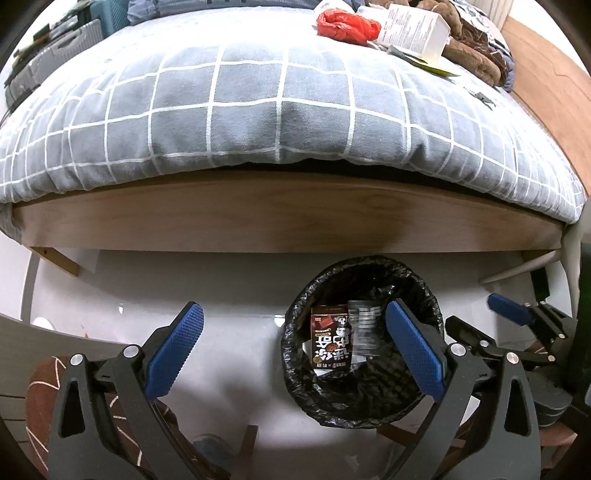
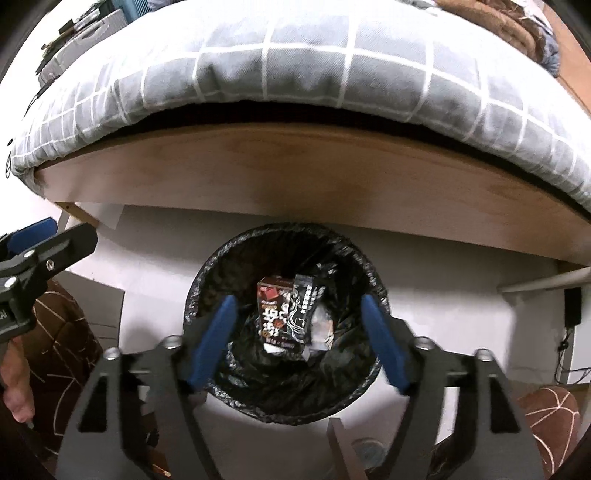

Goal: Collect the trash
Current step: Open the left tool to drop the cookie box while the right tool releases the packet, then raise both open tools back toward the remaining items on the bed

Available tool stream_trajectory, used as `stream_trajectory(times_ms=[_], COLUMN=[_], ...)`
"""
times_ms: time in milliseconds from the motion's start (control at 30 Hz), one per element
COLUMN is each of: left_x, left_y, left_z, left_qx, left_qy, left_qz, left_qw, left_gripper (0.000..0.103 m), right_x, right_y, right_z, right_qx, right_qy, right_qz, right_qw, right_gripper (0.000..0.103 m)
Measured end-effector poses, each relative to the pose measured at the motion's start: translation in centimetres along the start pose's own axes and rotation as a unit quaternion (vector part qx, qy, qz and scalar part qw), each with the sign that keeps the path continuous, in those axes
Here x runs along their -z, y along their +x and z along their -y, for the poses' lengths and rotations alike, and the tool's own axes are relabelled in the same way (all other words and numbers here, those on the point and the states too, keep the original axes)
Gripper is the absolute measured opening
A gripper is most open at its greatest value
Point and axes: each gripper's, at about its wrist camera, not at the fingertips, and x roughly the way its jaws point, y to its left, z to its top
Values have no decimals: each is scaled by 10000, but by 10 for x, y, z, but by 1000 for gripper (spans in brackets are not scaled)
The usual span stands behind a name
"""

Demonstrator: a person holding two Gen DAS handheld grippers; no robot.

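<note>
Jaws of both the right gripper and left gripper stand apart above the bin (packets inside, seemingly loose).

Chinese print on the brown carton and black packet, illegible.

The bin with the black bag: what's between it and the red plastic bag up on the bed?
In the left wrist view, between the bin and the red plastic bag lie white floor, the wooden bed board and the grey checked blanket.

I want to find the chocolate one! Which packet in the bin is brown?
The left packet in the bin: brown with a chocolate picture. The other packet beside it is black.
</note>
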Motion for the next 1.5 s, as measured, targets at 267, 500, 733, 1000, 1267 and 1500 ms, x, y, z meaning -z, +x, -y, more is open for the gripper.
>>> stream_trajectory(times_ms=[267,500,733,1000,1267,1500], left_x=[-1,-6,-12,-25,-49,-87], left_y=[-7,-30,-52,-74,-93,-90], left_z=[2,9,21,37,45,49], left_qx=[16,104,65,85,77,45], left_qy=[20,16,186,299,323,293], left_qz=[97,286,472,608,778,829], left_qw=[9999,9995,9987,9977,9964,9961], left_gripper=[97,97,97,97,97,97], right_x=[-3,-7,-19,-32,-57,-89], right_y=[-19,-57,-94,-120,-142,-141], right_z=[21,37,44,58,70,83], right_qx=[219,395,550,540,567,560], right_qy=[246,454,429,533,561,559], right_qz=[209,656,1052,1239,1451,1469], right_qw=[9992,9960,9920,9894,9862,9860], right_gripper=[88,93,94,94,94,94])
